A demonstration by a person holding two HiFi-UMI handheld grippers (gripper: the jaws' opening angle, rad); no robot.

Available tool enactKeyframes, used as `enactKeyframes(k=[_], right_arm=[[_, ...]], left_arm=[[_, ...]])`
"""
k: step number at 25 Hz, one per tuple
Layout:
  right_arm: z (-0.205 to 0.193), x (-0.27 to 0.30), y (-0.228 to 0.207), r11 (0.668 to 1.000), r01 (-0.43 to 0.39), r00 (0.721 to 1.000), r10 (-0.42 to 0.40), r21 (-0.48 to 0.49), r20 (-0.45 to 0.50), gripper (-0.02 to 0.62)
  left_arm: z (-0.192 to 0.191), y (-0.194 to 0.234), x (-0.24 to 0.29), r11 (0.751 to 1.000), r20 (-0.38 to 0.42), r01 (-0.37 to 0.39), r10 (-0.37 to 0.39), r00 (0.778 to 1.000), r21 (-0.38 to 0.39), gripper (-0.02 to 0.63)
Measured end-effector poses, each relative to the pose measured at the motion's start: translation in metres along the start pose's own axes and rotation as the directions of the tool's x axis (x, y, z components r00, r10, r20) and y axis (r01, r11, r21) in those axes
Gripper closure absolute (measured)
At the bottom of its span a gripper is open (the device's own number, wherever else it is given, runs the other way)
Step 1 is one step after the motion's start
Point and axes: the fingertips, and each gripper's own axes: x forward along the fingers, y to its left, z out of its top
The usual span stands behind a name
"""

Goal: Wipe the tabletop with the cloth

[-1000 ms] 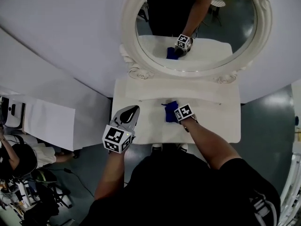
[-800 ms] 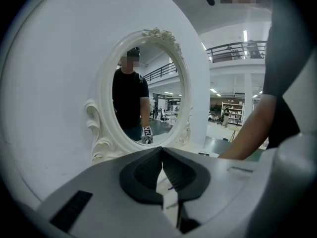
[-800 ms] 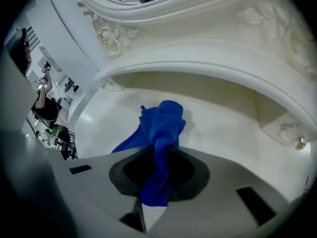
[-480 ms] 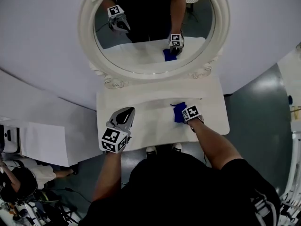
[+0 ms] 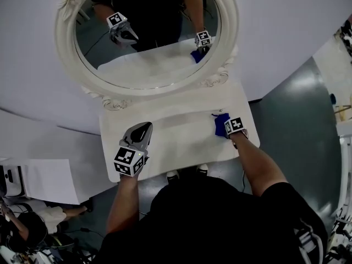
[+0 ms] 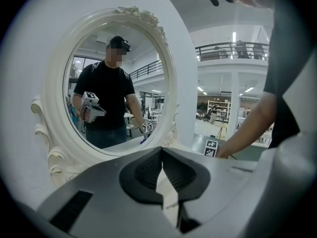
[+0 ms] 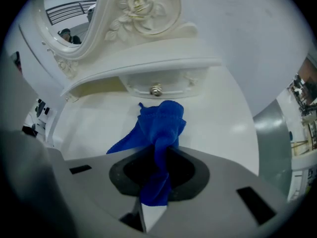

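A white tabletop sits in the middle of the head view. It is the top of a small dressing table. Behind it, in the upper left, stands a big oval mirror with a curly white frame. A plain white wall is behind the mirror. A shiny grey floor shows at the right edge.

The right gripper is at the right end of the tabletop. Its jaws are pinched tight on a blue cloth. In the right gripper view the cloth runs up out of the jaws, and its loose end lies bunched on the tabletop. It is just in front of a little drawer with a round knob (the drawer is under a low shelf at the back).

The left gripper hangs over the left part of the tabletop, well apart from the cloth. In the left gripper view its jaws meet at the tips, and nothing is between them.

The left gripper view looks at the mirror. In the glass you can see a person in a black shirt holding both grippers. To the right of the mirror is a big bright hall with a balcony railing high up and shelves far back.
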Motion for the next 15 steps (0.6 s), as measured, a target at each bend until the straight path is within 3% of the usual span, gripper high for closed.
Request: enactKeyframes(k=[7,15], right_arm=[[-0.021,-0.017,-0.067,0.993,0.057,0.998,-0.059,0.105,0.014,0.537],[-0.027,-0.020,-0.078,0.989,0.076,0.997,-0.078,0.128,0.011,0.537]], left_arm=[[-0.002,-0.011,0.014,1.000,-0.012,0.009,-0.009,1.000,-0.003,0.597],[-0.001,-0.010,0.007,1.000,-0.003,-0.013,0.013,1.000,-0.006,0.597]])
